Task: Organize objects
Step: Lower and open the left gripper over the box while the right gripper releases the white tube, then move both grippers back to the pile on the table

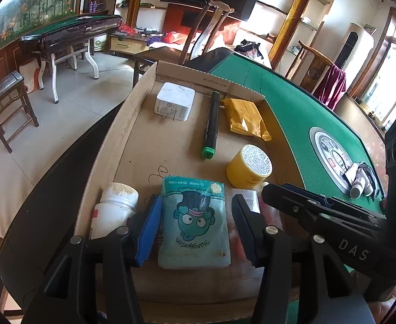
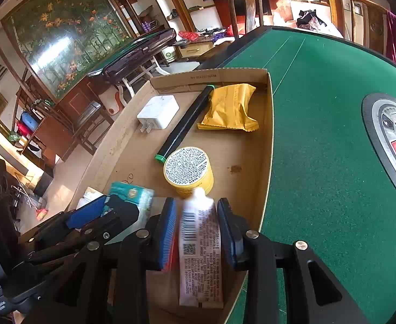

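A shallow cardboard tray [image 1: 143, 145] lies on the green table [image 1: 292, 102]. In it are a white charger [image 1: 174, 100], a black marker with green cap [image 1: 211, 125], a yellow packet [image 1: 245, 117], a yellow jar [image 1: 249, 166] and a white bottle [image 1: 114, 206]. My left gripper [image 1: 196, 225] is open around a teal tissue pack [image 1: 195, 222] lying on the tray floor. My right gripper [image 2: 198, 229] straddles a pink-and-white tube [image 2: 199, 245] over the tray's near right corner; its pads stand close beside the tube, slightly apart from it.
The table's round centre console [image 2: 392, 140] lies to the right, with small bottles [image 1: 360, 181] on it. Wooden chairs [image 1: 211, 32] stand beyond the table. A second green-topped table [image 1: 68, 32] stands at the far left over tiled floor.
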`<state>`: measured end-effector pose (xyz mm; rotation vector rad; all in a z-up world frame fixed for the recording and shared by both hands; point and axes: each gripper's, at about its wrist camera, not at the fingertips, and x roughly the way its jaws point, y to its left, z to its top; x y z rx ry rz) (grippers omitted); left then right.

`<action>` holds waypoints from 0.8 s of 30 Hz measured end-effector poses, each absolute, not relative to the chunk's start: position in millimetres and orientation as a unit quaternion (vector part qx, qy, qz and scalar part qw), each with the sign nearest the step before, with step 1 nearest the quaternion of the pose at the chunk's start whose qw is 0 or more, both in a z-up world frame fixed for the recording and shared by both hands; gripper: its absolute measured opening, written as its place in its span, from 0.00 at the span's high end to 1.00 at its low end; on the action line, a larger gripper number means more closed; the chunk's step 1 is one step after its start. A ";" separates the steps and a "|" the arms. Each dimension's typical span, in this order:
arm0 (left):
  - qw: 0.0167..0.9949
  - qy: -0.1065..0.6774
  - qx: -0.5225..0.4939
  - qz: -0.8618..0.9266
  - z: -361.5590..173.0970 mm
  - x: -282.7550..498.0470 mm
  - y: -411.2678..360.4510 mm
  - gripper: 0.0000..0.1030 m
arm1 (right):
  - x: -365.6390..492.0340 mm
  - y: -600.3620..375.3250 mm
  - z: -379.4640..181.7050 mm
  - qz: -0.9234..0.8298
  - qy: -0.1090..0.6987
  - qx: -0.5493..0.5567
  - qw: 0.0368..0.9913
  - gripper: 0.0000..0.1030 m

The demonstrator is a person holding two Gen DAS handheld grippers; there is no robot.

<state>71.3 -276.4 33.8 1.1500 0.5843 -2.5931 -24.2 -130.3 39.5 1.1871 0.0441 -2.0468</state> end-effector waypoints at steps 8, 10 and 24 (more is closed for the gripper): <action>0.124 0.200 0.382 -0.894 45.0 76.6 -275.3 0.39 | -21.0 -122.0 48.1 -0.805 0.004 0.455 0.382 0.61; 0.127 0.200 0.380 -0.894 46.8 77.5 -275.7 0.36 | -21.4 -120.6 48.4 -0.805 0.002 0.455 0.380 0.58; 0.110 0.172 0.367 -0.908 68.6 74.0 -245.1 0.33 | -22.7 -67.7 72.2 -0.814 -0.035 0.428 0.391 0.42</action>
